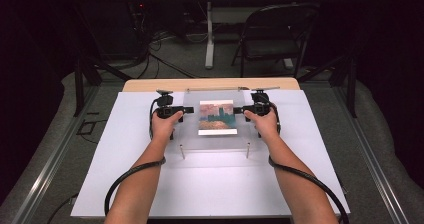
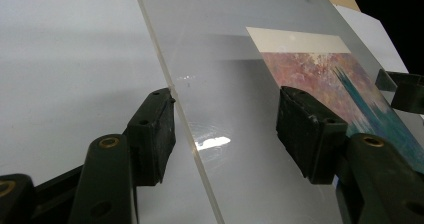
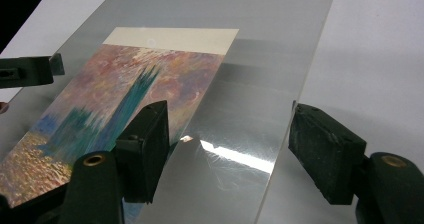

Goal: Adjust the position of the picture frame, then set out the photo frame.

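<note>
A clear acrylic sheet (image 1: 216, 136) lies over a colourful painting print (image 1: 217, 117) on the white board (image 1: 130, 184). My left gripper (image 1: 184, 110) is at the sheet's left edge. In the left gripper view its jaws (image 2: 225, 129) straddle the sheet (image 2: 220, 84): one pad sits by the edge, the other stands off over the print (image 2: 330, 79), with a gap showing. My right gripper (image 1: 240, 110) is at the right edge. It (image 3: 230, 144) is open, with the sheet's edge (image 3: 280, 134) between the jaws and the print (image 3: 115, 94) to one side.
Two small upright metal posts (image 1: 182, 151) (image 1: 247, 150) stand at the sheet's near corners. The board rests on a wooden table (image 1: 150, 84). A folding chair (image 1: 275, 34) and a table leg stand on the floor beyond. Black cables trail along both forearms.
</note>
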### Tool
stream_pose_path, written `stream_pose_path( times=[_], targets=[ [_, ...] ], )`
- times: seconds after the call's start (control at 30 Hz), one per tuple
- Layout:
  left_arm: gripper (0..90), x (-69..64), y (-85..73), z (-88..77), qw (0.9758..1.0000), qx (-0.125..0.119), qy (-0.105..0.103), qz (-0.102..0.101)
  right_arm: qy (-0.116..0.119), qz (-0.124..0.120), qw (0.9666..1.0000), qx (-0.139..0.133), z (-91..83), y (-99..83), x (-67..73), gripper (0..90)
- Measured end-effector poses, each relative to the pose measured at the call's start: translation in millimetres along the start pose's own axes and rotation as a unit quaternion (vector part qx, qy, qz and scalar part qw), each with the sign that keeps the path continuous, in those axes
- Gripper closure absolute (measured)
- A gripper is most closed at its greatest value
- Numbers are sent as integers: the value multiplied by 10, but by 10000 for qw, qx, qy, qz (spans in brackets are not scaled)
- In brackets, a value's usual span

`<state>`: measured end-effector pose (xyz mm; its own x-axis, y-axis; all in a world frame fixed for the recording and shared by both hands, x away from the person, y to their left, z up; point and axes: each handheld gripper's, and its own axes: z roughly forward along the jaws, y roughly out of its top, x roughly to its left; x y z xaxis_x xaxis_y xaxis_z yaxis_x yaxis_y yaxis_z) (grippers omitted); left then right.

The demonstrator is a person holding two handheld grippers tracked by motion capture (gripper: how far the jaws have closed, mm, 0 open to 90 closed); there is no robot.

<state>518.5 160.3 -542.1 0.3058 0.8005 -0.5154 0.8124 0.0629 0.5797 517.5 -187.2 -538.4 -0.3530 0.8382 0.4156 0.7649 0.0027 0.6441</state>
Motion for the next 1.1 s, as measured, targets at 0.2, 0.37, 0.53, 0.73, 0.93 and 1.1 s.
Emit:
stream_pose_path(
  times=[0.2,0.37,0.53,0.73,0.93,1.1],
  targets=[
    [423,-12,4,-38,10000,-48,-23,59,-16,-68,10000,-34,-38,6,29,323],
    [437,-39,16,-84,9999,-100,-38,91,-36,-157,9998,-110,-83,8,60,325],
    [459,-73,36,-158,9998,-137,-51,141,-70,-252,9995,-183,-143,20,109,330],
    [490,-127,55,-254,9998,-168,-47,123,-76,-385,9989,-270,-231,33,157,358],
    [499,-174,60,-304,9995,-200,-42,239,-73,-490,9984,-278,-319,41,184,371],
    [514,-186,56,-354,9993,-261,-90,260,-102,-588,9978,-289,-367,46,222,371]
  ],
)
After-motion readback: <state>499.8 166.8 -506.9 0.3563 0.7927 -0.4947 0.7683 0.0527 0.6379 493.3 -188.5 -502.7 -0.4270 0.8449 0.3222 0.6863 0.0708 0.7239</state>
